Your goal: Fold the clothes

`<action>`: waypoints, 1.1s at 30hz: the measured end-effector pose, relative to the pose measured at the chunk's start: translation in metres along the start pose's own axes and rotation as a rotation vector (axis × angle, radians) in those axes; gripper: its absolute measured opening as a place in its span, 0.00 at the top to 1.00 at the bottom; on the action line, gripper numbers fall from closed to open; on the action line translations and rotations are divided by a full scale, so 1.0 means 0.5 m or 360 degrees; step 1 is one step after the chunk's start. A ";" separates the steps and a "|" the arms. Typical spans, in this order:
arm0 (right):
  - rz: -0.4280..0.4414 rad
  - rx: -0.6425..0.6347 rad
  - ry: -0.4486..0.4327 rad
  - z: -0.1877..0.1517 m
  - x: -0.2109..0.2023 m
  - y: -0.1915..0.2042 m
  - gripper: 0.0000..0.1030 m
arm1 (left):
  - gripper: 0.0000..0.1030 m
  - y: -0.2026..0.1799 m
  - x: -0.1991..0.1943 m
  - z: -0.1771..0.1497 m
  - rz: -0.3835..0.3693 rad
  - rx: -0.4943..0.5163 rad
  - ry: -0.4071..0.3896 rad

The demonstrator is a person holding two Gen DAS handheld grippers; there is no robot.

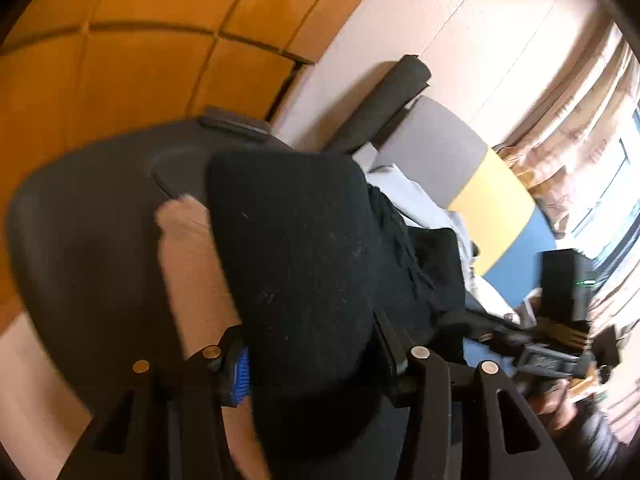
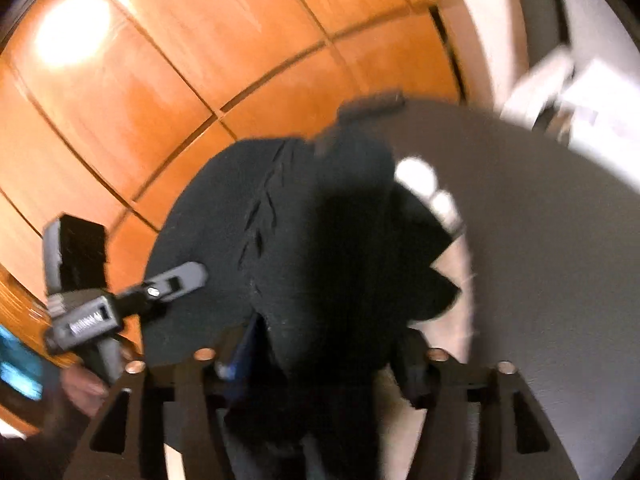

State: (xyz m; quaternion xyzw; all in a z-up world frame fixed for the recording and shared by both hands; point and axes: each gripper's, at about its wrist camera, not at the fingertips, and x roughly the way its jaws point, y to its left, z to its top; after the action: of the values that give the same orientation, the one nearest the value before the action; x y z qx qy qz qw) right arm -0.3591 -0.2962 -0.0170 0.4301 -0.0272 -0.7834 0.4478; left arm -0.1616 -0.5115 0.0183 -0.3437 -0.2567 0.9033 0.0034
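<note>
Left wrist view: a black garment [image 1: 304, 264] fills the middle of the frame, bunched into a rounded mass. It lies between the two fingers of the left gripper [image 1: 316, 356] and covers the gap. A blue pad [image 1: 241, 376] shows on the left finger, touching the edge of the cloth. Whether the pads press on the fabric cannot be told; the cloth hides the contact on the right side. Under the garment lies a dark grey round surface [image 1: 88, 232], with a pale strip [image 1: 188, 256] showing beside the cloth. Behind it stand orange wooden panels [image 1: 132, 80]. To the right, a grey, yellow and blue surface [image 1: 492, 200] carries white cloth [image 1: 400, 188]. A dark rolled object [image 1: 384, 100] leans against the pale wall [image 1: 460, 28]. Curtains [image 1: 580, 140] hang at far right. The picture is motion-blurred.

Right wrist view: the same black garment [image 2: 304, 240] rests on the dark grey round surface [image 2: 540, 240] and hangs down between the fingers of the right gripper [image 2: 316, 360]. The fingers stand apart, with the cloth filling the space between them; a grip cannot be confirmed, since the fabric covers the pads. A seam with small creases runs up the garment. At lower left the left gripper [image 2: 176, 280] reaches in, its grey finger lying against the garment's edge, with a hand [image 2: 84, 388] below it. Orange wooden panels [image 2: 200, 60] fill the background. The frame is blurred.
</note>
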 end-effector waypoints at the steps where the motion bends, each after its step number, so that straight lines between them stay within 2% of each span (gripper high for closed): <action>1: -0.0063 -0.0081 -0.0039 -0.007 -0.028 0.024 0.37 | 0.52 0.008 -0.020 0.001 0.0040 0.0015 -0.0014; 3: -0.0193 -0.0270 -0.0143 -0.010 -0.079 0.076 0.37 | 0.52 0.006 -0.045 -0.005 0.0177 0.0047 -0.0077; 4: -0.0246 -0.0365 -0.0198 -0.004 -0.103 0.098 0.37 | 0.55 0.005 -0.059 -0.006 0.0244 0.0053 -0.0150; 5: -0.0249 -0.0428 -0.0246 -0.011 -0.127 0.127 0.37 | 0.55 -0.006 -0.072 -0.006 0.0264 0.0070 -0.0203; 7: -0.0084 -0.0537 -0.0261 -0.011 -0.123 0.229 0.38 | 0.55 -0.026 -0.099 -0.002 0.0197 0.0132 -0.0324; 9: -0.0018 -0.0732 -0.0163 -0.008 -0.095 0.290 0.38 | 0.55 -0.064 -0.097 -0.002 0.0115 0.0257 -0.0382; 11: -0.0010 -0.0843 -0.0021 -0.030 -0.064 0.297 0.41 | 0.54 -0.088 -0.059 0.013 0.0098 0.0329 -0.0334; 12: -0.0040 -0.0865 0.0036 -0.035 -0.040 0.290 0.41 | 0.54 -0.087 -0.033 0.019 0.0079 0.0333 -0.0272; 14: -0.0140 -0.0818 0.0155 -0.012 0.044 0.256 0.45 | 0.55 -0.056 0.028 0.029 0.0125 0.0283 -0.0144; 15: -0.0182 -0.0758 0.0201 0.007 0.071 0.229 0.51 | 0.55 -0.037 0.058 0.031 0.0156 0.0252 -0.0086; 16: -0.0219 -0.0690 0.0239 0.025 0.097 0.200 0.66 | 0.57 -0.019 0.089 0.034 0.0186 0.0221 -0.0029; 17: -0.0221 -0.0562 0.0223 0.042 0.108 0.158 0.67 | 0.57 0.000 0.119 0.037 0.0216 0.0190 0.0028; 18: -0.0146 -0.0385 0.0194 0.054 0.107 0.118 0.68 | 0.57 0.010 0.117 0.037 0.0184 0.0152 0.0000; 20: -0.0025 -0.0189 0.0149 0.063 0.109 0.071 0.71 | 0.57 0.011 0.113 0.031 0.0189 0.0164 -0.0017; 22: -0.0026 -0.0281 0.0112 0.044 0.113 0.079 0.71 | 0.57 0.004 0.110 0.021 0.0217 0.0197 -0.0047; 25: 0.0018 -0.0181 0.0081 0.028 0.097 0.070 0.71 | 0.57 -0.015 0.097 0.008 0.0294 0.0245 -0.0073; 27: -0.0005 -0.0168 0.0087 0.001 0.075 0.085 0.71 | 0.57 -0.029 0.065 -0.005 0.0374 0.0279 -0.0160; 30: -0.0099 -0.0383 0.0103 -0.022 0.079 0.159 0.69 | 0.57 -0.060 0.015 0.013 0.0433 0.0283 -0.0276; 31: -0.0137 -0.0447 0.0111 -0.023 0.083 0.176 0.69 | 0.55 -0.073 0.009 0.004 0.0404 0.0346 -0.0253; 33: -0.0104 -0.0338 0.0153 -0.005 0.090 0.165 0.69 | 0.54 -0.078 0.034 -0.009 0.0525 0.0419 -0.0136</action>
State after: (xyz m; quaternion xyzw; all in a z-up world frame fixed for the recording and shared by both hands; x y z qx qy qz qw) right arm -0.3117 -0.3770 -0.0126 0.4179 0.0913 -0.7747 0.4658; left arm -0.1783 -0.4726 0.0233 -0.3392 -0.0766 0.9311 -0.1106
